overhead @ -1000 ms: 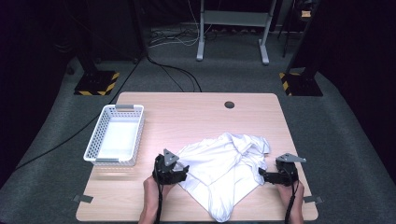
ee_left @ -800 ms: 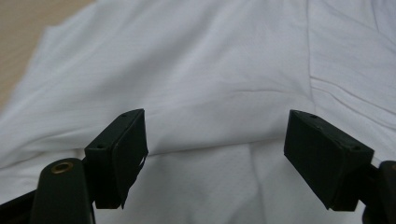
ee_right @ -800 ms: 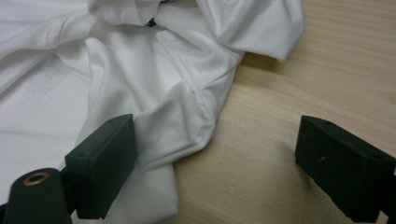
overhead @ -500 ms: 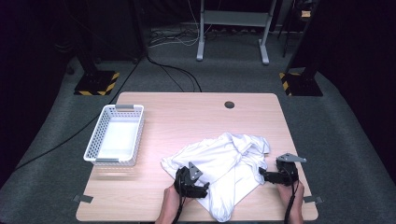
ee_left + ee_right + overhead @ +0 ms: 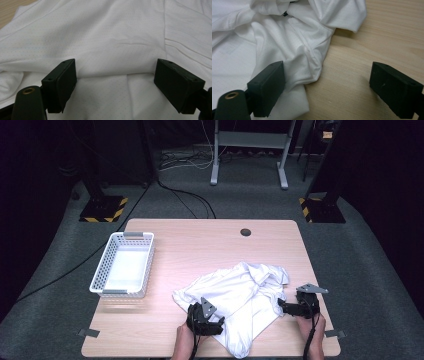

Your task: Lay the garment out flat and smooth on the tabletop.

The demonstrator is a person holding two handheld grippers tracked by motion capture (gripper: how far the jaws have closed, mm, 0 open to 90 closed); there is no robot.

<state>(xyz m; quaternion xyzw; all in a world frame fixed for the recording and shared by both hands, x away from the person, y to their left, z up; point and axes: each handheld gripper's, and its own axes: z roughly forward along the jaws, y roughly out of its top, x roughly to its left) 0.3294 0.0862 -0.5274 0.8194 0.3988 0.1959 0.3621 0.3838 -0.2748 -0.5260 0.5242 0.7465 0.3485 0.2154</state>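
Item 1, white shirt (image 5: 240, 297): crumpled heap on table (image 5: 200, 245), near-right part, one fold reaching almost to the near edge. Fine dotted mesh weave visible in both gripper views. No brand, label or print readable anywhere.

Item 2, left gripper (image 5: 220, 324): near edge, over the shirt's near-left part, resting on or just above the cloth; can't tell which from high view. Left gripper view: jaws spread wide, nothing clamped, a flat crease of shirt (image 5: 112, 50) lying across betw. them.

Item 3, right gripper (image 5: 281, 306): near-right corner area, at the shirt's right border. Right gripper view: jaws spread wide, nothing clamped. Its left jaw sits over bunched cloth (image 5: 294, 50), its right jaw over bare wood (image 5: 362, 45); shirt hem runs betw. them.

Item 4, white basket (image 5: 122, 265): perforated plastic, w/ handles at both short ends, near the left edge, well apart from the shirt. Looks empty.

Item 5, round hole (image 5: 245, 232): dark, near the far edge, right of centre.

Item 6, tape bits (image 5: 88, 333): grey, at both near corners.

Surroundings (high view): grey carpet, black cables (image 5: 185, 200), grey frame legs (image 5: 249, 155) beyond the far edge, two black stands w/ yellow-black striped bases (image 5: 104, 209). Nothing lies betw. grippers and shirt.

View diff.: high view gives layout; gripper views give jaw gap, weave and folds.
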